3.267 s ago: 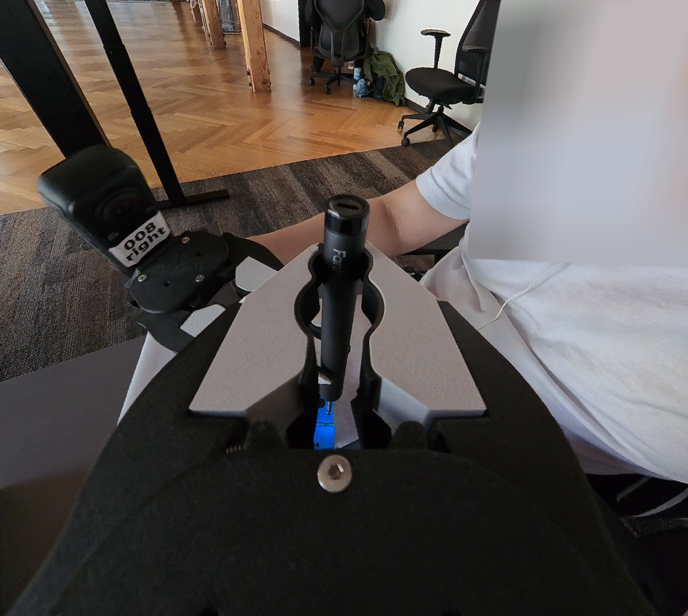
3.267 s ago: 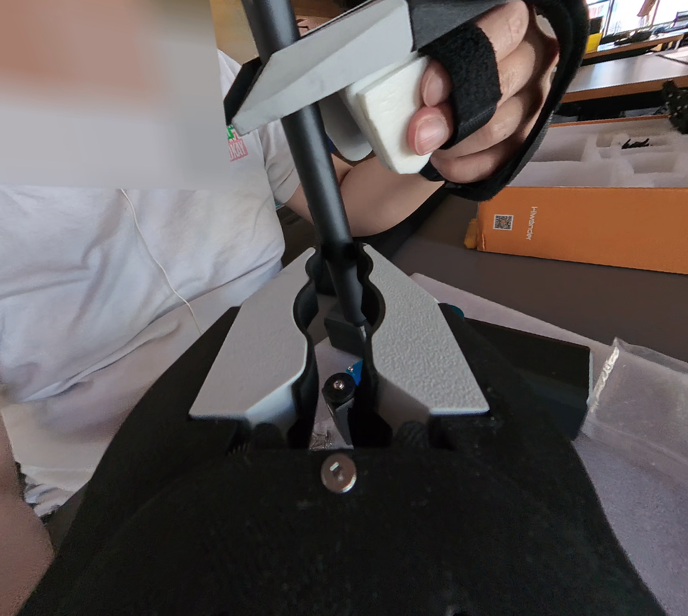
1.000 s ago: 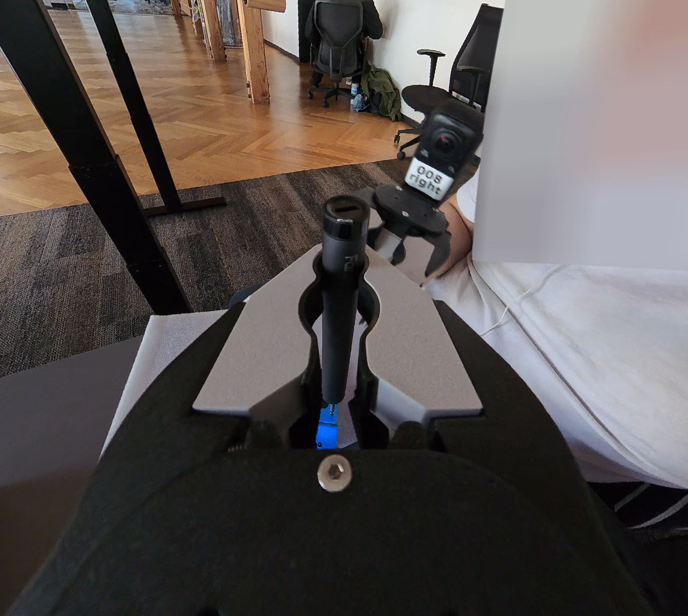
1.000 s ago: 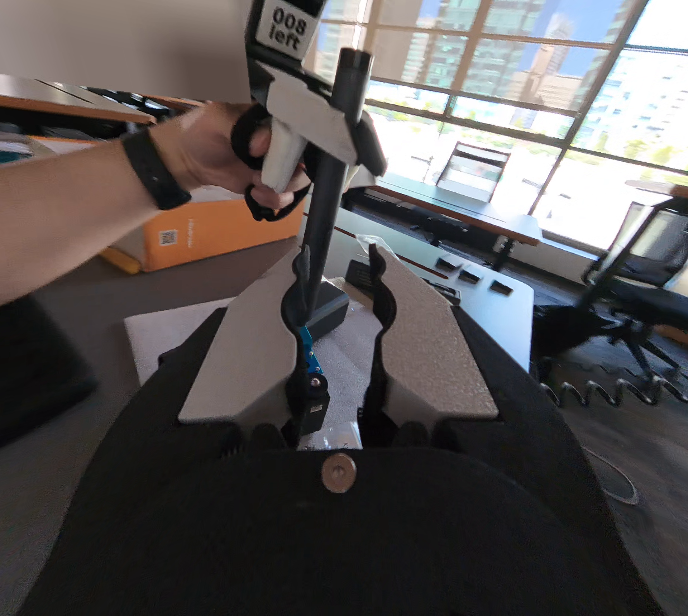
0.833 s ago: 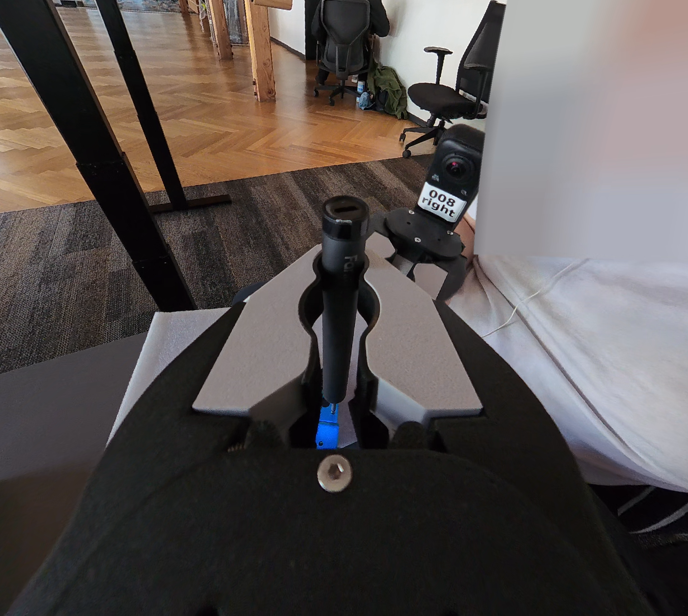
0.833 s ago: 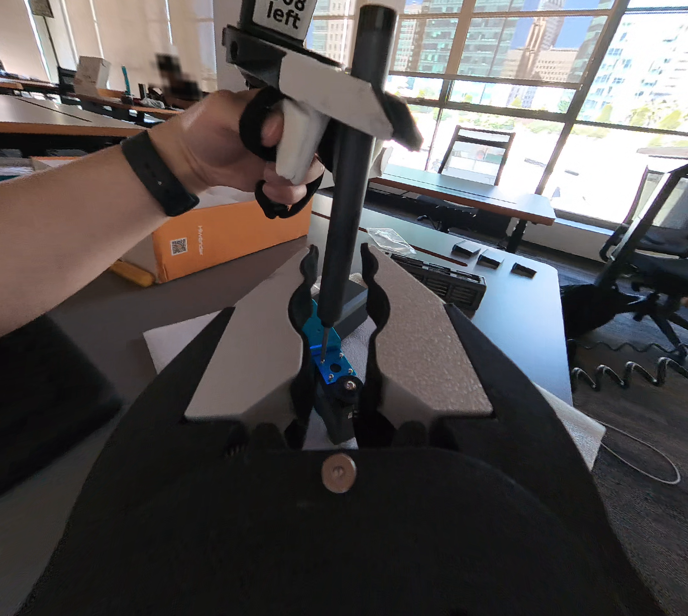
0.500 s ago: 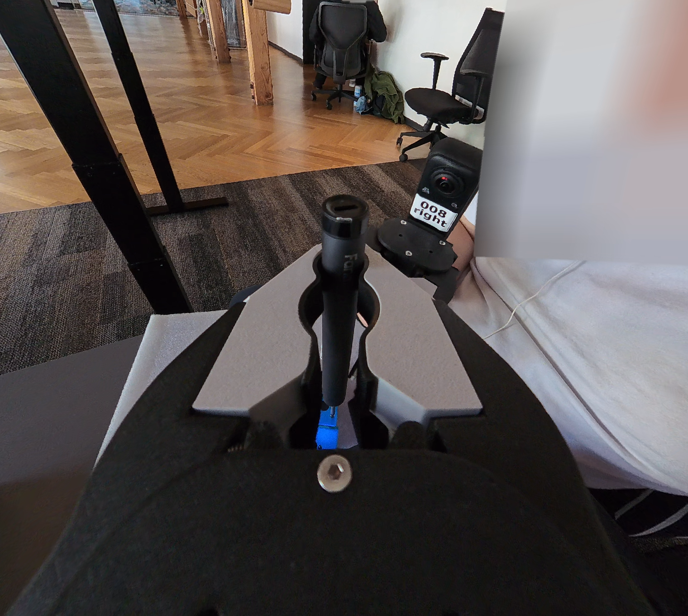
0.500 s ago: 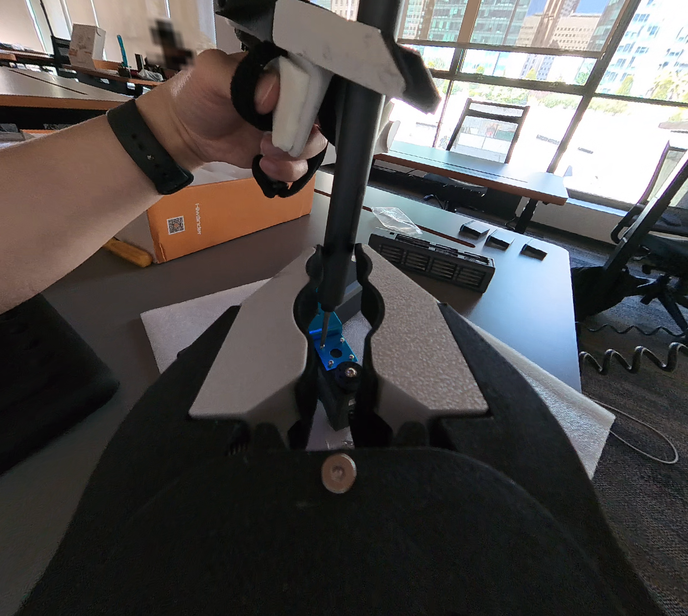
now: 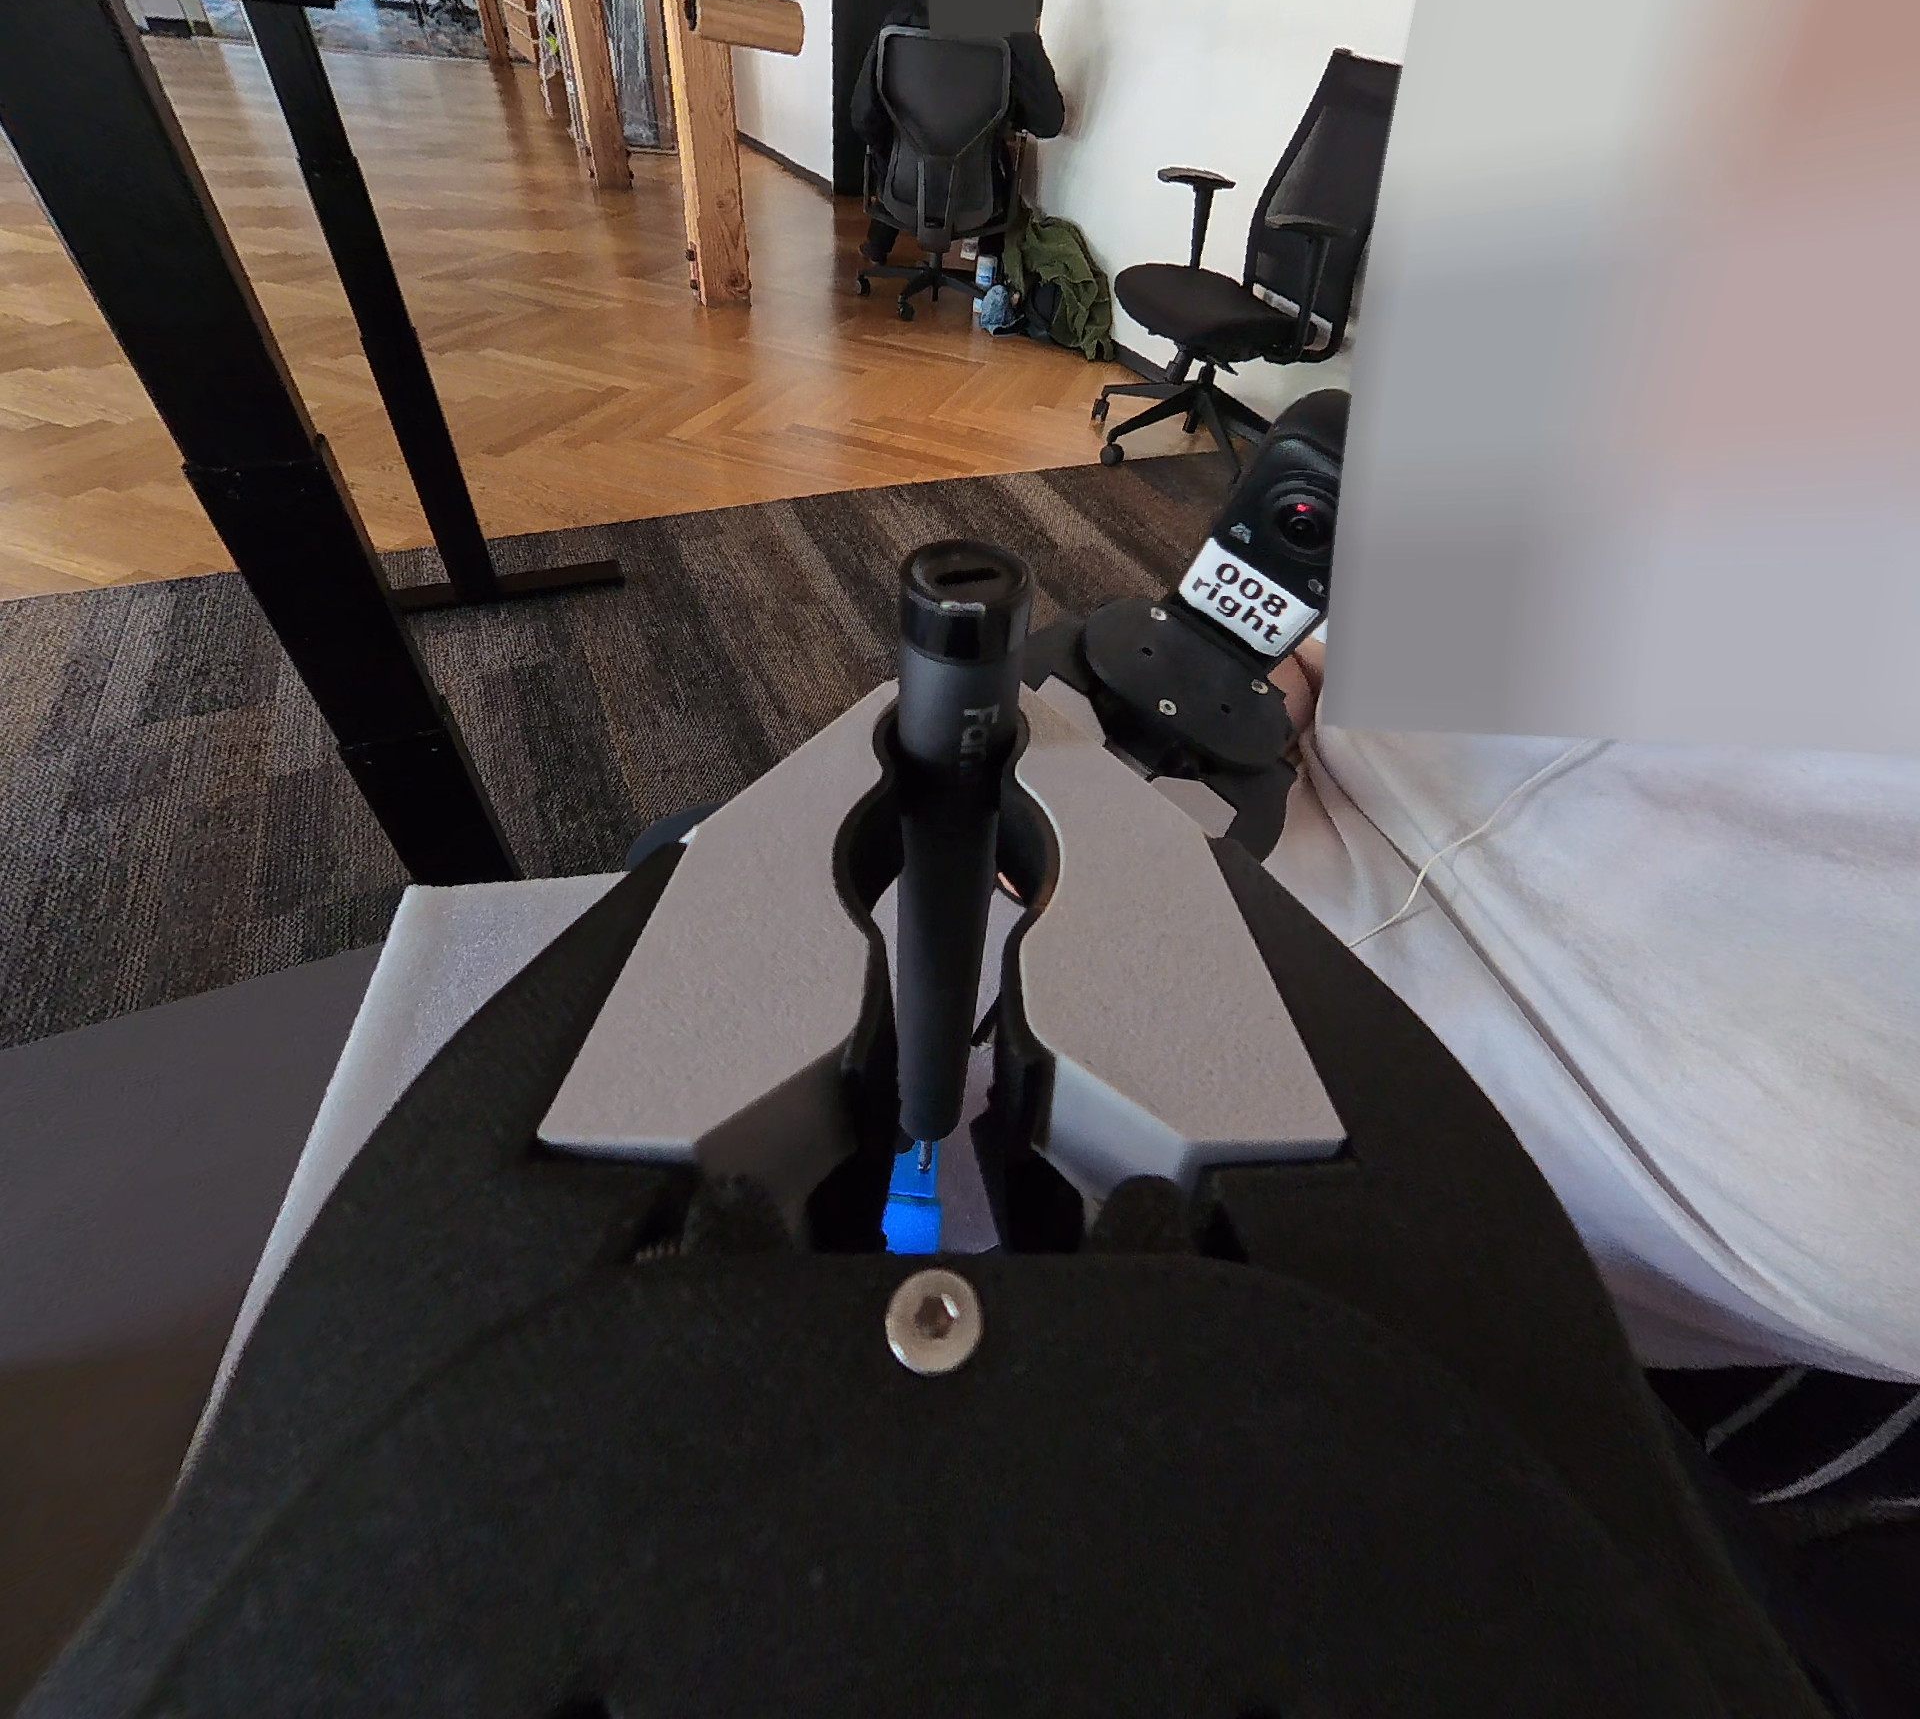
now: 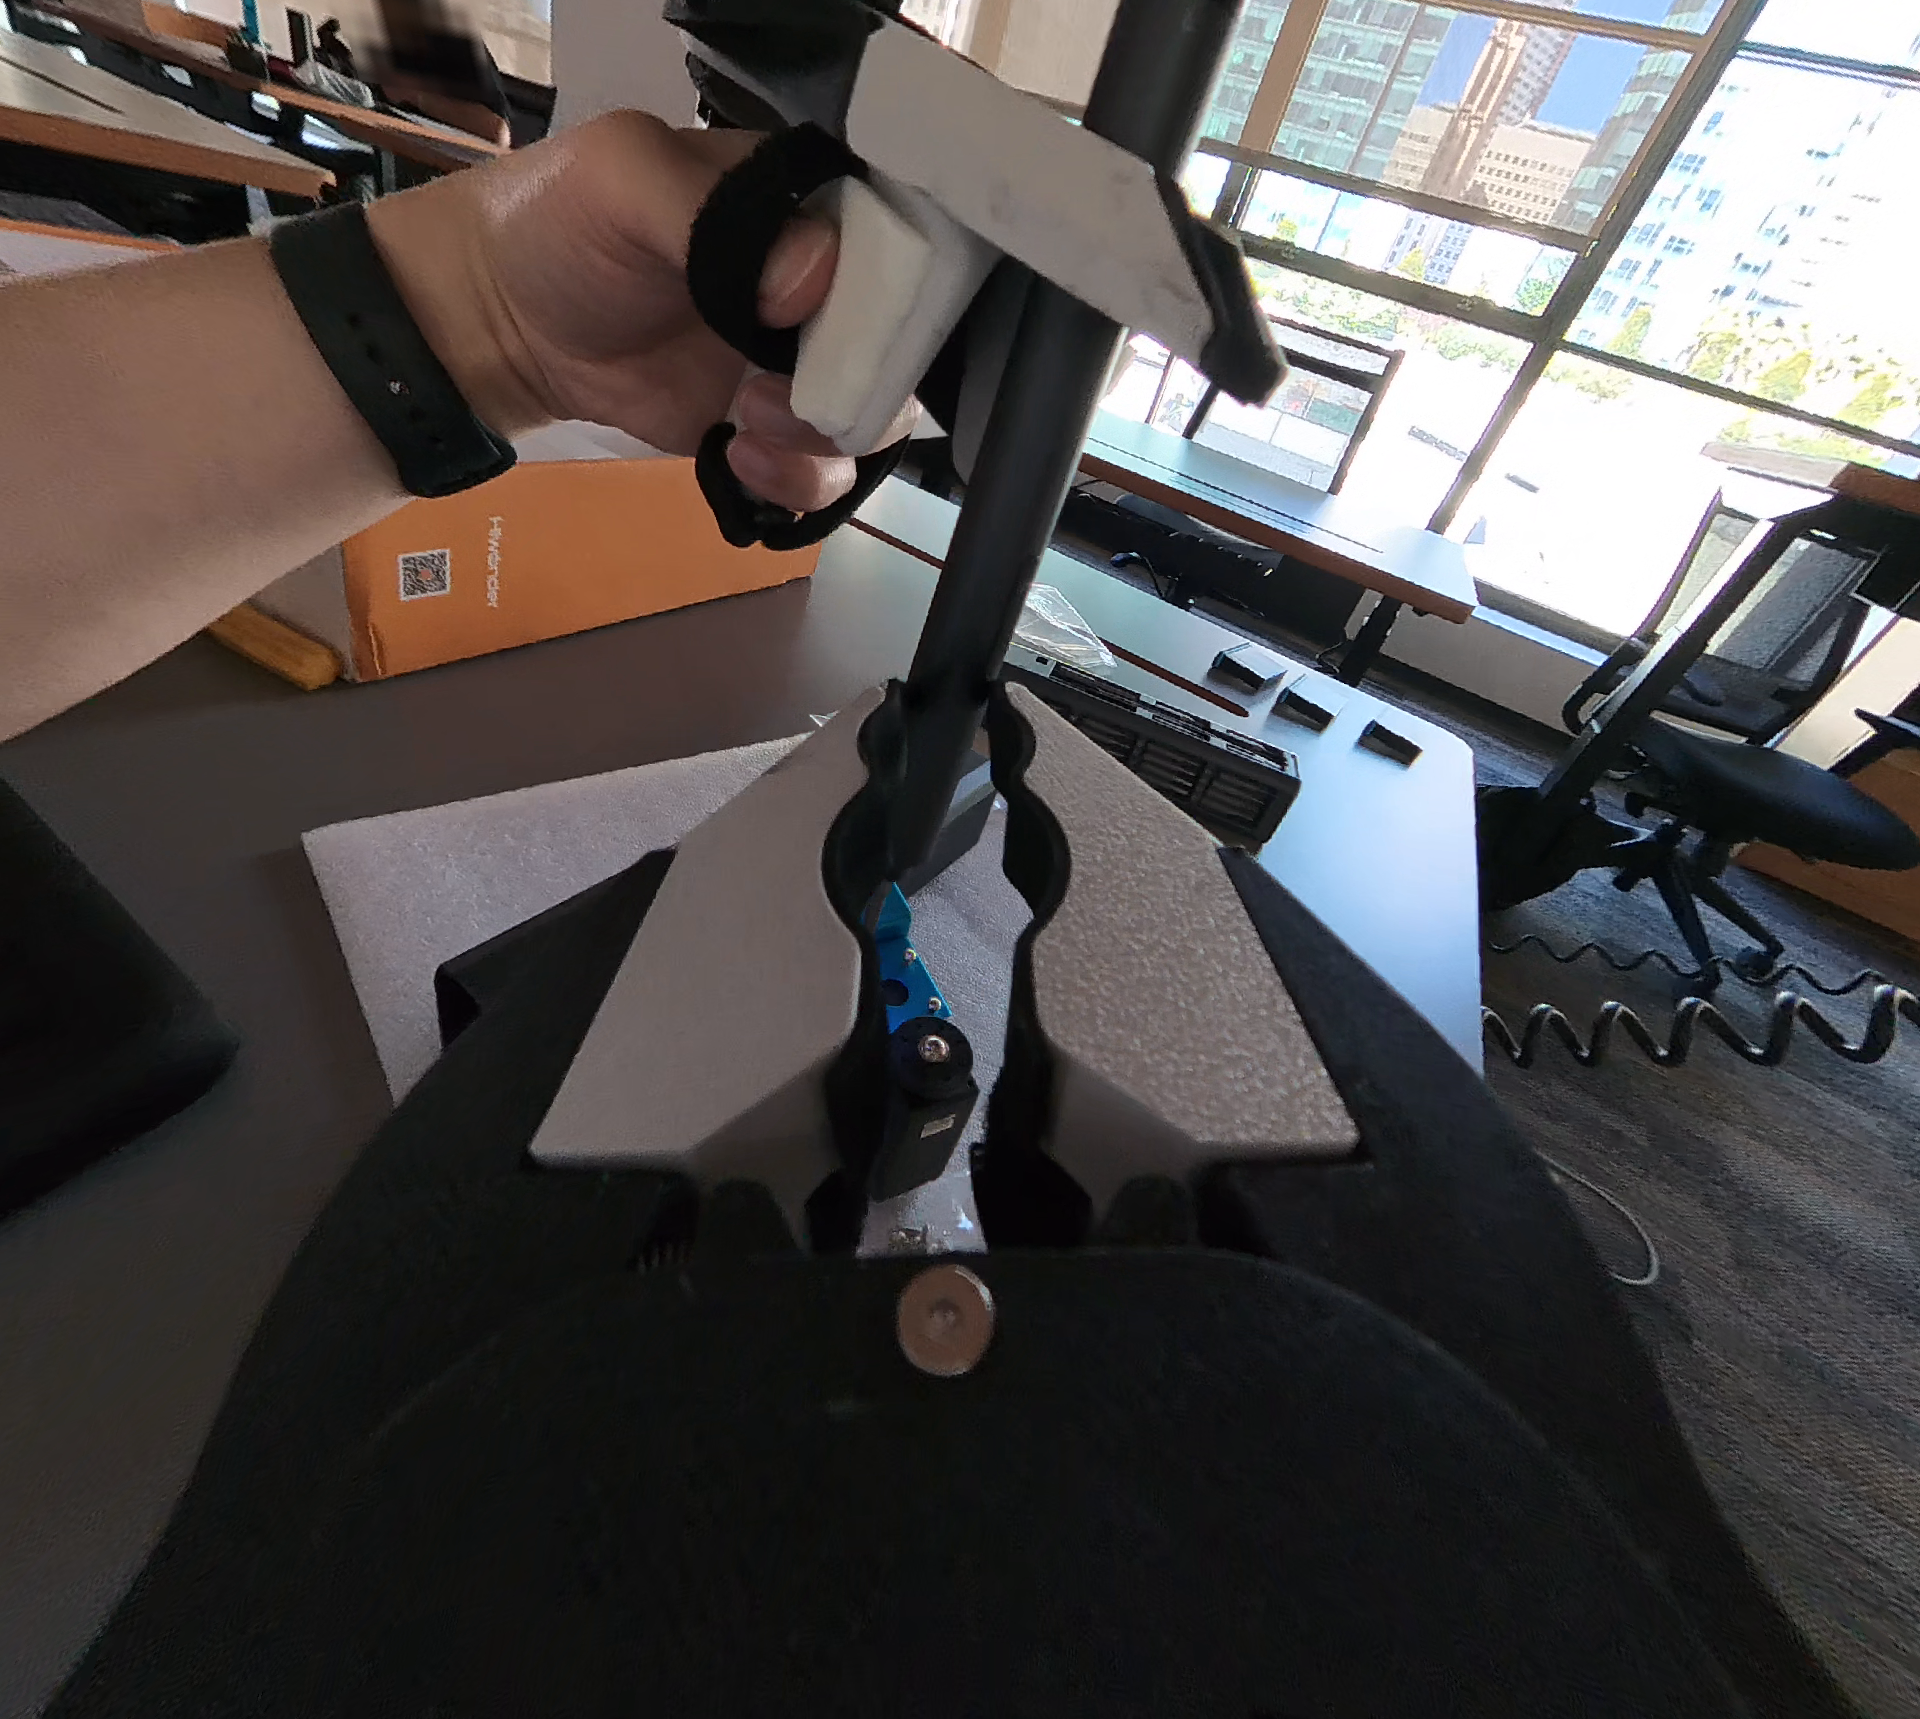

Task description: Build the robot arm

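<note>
My left gripper (image 9: 951, 734) is shut on a black pen-shaped electric screwdriver (image 9: 940, 890) and holds it nearly upright. The bit tip rests on a blue metal bracket (image 9: 912, 1202). In the right wrist view the bracket (image 10: 904, 973) is fixed to a small black servo (image 10: 920, 1119). My right gripper (image 10: 930, 713) is shut on the servo just above a white foam sheet (image 10: 540, 848). The screwdriver (image 10: 1039, 422) rises between my right fingertips, and the left gripper (image 10: 1132, 215) with a hand stands above. The right gripper (image 9: 1143, 734) shows behind my left fingers.
On the grey table are an orange box (image 10: 582, 557), a black vented part (image 10: 1174, 765), small black pieces (image 10: 1309, 703) and a plastic bag (image 10: 1049, 620). An office chair (image 10: 1714, 786) and a coiled cable (image 10: 1662, 1025) stand right. A person's white shirt (image 9: 1662, 994) is close. The tips of one gripper are about 8 centimeters away from the tips of the other.
My right gripper swung from the left of the screwdriver round to its right, and its jaws narrowed onto the servo. My left gripper kept the screwdriver tip on the blue bracket.
</note>
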A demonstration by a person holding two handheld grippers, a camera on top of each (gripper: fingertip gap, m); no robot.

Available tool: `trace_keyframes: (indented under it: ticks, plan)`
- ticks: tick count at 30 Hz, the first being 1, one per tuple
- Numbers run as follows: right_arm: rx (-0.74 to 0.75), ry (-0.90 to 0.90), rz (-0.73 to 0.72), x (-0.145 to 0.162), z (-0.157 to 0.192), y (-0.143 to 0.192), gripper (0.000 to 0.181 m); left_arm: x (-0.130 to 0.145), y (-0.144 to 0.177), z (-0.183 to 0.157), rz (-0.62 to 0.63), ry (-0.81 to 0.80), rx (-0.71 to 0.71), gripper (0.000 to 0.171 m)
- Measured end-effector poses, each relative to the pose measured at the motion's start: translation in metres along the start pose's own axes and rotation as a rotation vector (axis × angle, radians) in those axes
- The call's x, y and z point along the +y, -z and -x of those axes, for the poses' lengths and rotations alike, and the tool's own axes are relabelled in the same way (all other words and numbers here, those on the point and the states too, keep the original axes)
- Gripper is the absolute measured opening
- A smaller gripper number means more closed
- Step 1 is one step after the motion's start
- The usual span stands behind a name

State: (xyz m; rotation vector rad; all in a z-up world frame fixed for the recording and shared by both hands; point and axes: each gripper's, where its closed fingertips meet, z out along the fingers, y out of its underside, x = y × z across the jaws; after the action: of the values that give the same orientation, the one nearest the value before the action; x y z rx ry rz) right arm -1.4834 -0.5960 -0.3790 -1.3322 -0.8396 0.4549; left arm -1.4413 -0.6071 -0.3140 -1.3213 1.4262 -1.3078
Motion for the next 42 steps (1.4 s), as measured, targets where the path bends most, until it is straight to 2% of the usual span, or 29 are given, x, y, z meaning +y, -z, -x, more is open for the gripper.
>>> trace_keyframes:
  ticks: [23,31,34,37,42]
  plan:
    - [0.006,0.115,0.072,-0.001,0.004,-0.001,0.015,0.002,-0.003,0.001,0.012,0.008,-0.008,0.009]
    - [-0.013,0.116,0.077,-0.001,0.005,-0.002,0.022,0.004,-0.004,0.0,0.022,0.0,-0.005,0.008]
    - [-0.124,0.03,0.028,-0.007,0.004,-0.001,0.03,0.004,-0.002,-0.002,0.02,-0.019,-0.008,0.008]
    - [-0.339,-0.026,-0.039,-0.02,0.007,-0.001,0.037,0.004,0.001,-0.004,0.017,-0.024,0.002,0.008]
    - [-0.723,-0.223,0.045,-0.025,0.01,-0.01,0.053,0.004,0.002,-0.007,0.017,-0.033,0.015,0.008]
